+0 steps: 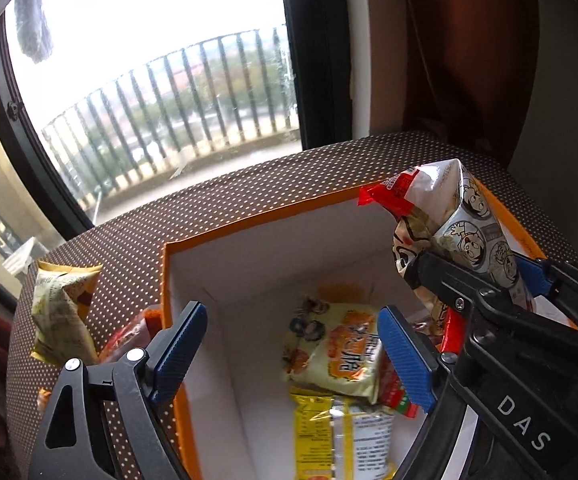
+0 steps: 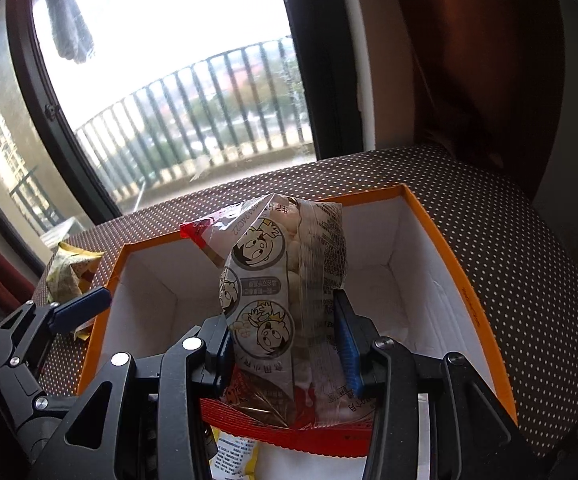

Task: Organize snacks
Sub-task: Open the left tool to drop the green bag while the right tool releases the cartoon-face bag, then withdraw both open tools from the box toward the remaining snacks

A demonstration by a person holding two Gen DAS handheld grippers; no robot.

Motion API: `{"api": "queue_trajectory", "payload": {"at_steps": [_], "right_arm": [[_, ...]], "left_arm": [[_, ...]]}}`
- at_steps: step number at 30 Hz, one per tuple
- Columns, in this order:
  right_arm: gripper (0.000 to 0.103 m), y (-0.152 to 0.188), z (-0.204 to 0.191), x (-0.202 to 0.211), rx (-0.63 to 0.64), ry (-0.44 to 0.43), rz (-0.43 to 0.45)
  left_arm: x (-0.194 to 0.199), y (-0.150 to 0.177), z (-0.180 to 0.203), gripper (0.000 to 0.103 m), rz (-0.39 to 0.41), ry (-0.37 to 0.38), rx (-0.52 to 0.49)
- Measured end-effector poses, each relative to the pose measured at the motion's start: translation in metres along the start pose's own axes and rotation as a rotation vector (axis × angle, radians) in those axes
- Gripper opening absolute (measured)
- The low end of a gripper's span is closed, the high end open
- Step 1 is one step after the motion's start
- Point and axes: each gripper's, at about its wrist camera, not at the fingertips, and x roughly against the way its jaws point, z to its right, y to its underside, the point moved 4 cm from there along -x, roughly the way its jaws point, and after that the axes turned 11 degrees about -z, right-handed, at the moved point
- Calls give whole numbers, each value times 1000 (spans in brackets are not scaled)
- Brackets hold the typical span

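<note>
Orange box (image 1: 249,222) under both tilted claws: left claw (image 1: 293,354) open, right claw (image 2: 285,344) gripping cartoon packet (image 2: 285,264).

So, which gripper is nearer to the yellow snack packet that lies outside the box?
Left. The left gripper hangs over the box's near-left corner, beside the yellow packet; the right gripper is farther right.

We see a brown, white-dotted surface (image 1: 217,216) filling mid-frame, carrying an orange box (image 1: 249,224) at centre and a yellowish snack packet (image 1: 59,312) at left.
</note>
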Motion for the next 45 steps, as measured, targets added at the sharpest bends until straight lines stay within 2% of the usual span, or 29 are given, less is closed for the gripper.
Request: {"api": "queue_trajectory", "payload": {"at_steps": [7, 13, 15, 16, 18, 21, 26, 33, 39, 45], "right_arm": [[46, -3, -7, -18, 31, -7, -68], [49, 0, 1, -29, -20, 0, -133], [53, 1, 3, -29, -34, -2, -142], [56, 2, 4, -28, -40, 8, -137], [73, 4, 3, -22, -43, 33, -107], [80, 7, -2, -9, -37, 58, -43], [88, 17, -3, 3, -55, 88, -10], [89, 33, -3, 16, -84, 107, 6], [89, 43, -11, 31, -91, 121, 17], [89, 53, -28, 48, -66, 120, 58]], "left_arm": [[-10, 4, -2, 88, -61, -11, 20], [-13, 1, 2, 88, -106, 35, 5], [-13, 1, 3, 89, -114, 55, -13], [-12, 1, 4, 89, -120, 56, -12], [-10, 2, 8, 89, -124, 66, -33], [-6, 5, 13, 90, -119, 81, -62], [8, 15, 14, 96, -71, 97, -90], [29, 36, 17, 97, -27, 134, -103], [43, 49, 10, 97, 3, 167, -76], [61, 63, 2, 98, 48, 165, -43]]}}
